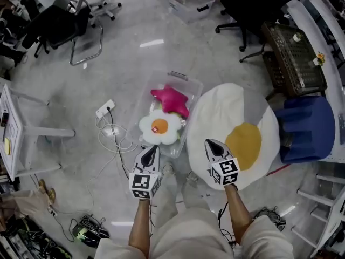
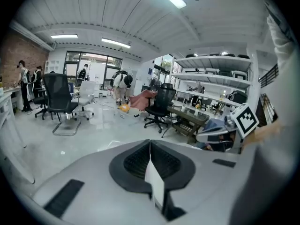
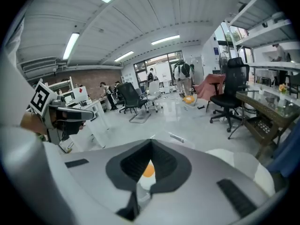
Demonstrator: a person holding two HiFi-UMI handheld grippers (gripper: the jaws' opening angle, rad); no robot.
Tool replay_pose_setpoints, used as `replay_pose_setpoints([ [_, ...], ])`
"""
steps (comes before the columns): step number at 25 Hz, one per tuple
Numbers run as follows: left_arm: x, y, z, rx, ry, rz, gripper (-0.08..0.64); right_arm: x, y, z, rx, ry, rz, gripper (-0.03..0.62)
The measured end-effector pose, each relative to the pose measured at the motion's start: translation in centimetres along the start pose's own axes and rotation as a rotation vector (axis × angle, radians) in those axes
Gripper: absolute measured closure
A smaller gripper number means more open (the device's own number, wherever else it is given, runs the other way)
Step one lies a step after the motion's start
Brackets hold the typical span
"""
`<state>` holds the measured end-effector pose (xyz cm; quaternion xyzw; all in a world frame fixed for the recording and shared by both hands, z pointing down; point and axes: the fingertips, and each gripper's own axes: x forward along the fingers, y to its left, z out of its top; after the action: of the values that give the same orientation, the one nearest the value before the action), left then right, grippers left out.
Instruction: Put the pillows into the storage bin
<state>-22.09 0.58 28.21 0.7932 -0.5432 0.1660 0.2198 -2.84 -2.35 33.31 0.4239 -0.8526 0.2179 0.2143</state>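
Big fried-egg pillow [image 1: 215,112] lay on the floor [image 1: 140,58] just ahead of the right hand-held gripper [image 1: 209,142], near edge hidden behind it. Clear storage bin [image 1: 191,85], ahead of the left hand-held gripper [image 1: 154,147], held a pink star pillow [image 1: 171,100] and a small egg pillow [image 1: 160,127]. Both hand-held grippers were closed, empty. Office chairs [image 1: 59,23] sat beyond.

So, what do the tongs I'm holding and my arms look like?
Both left tongs and right tongs are light grey, tapering to a point, with black ribbed pads inside. Each carries a white cube with black square markers. The forearms are unsleeved; the trousers are light beige.
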Motion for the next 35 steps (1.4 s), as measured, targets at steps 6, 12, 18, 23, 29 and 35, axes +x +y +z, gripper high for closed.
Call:
replay_pose_setpoints([
  [6, -3.0, -1.7, 4.9, 0.039, -0.049, 0.007, 0.546, -4.4, 0.2, 4.7, 0.0, -0.066, -0.025, 0.594],
  [12, -6.8, -4.8, 8.5, 0.053, -0.096, 0.009, 0.546, -10.4, 0.2, 8.3, -0.018, -0.125, -0.053, 0.594],
  [18, -9.0, -7.6, 11.7, 0.081, -0.149, 0.007, 0.546, -15.9, -1.0, 10.8, -0.036, -0.18, -0.096, 0.594],
  [23, -10.6, -9.8, 13.5, 0.094, -0.189, 0.003, 0.546, -20.3, -1.9, 11.4, -0.047, -0.204, -0.134, 0.594],
  [29, -12.0, -11.5, 14.5, 0.124, -0.22, -0.003, 0.546, -24.1, -2.3, 10.8, -0.041, -0.235, -0.168, 0.594],
  [35, -12.7, -13.2, 14.7, 0.123, -0.239, -0.007, 0.546, -26.5, -3.0, 9.4, -0.033, -0.238, -0.186, 0.594],
])
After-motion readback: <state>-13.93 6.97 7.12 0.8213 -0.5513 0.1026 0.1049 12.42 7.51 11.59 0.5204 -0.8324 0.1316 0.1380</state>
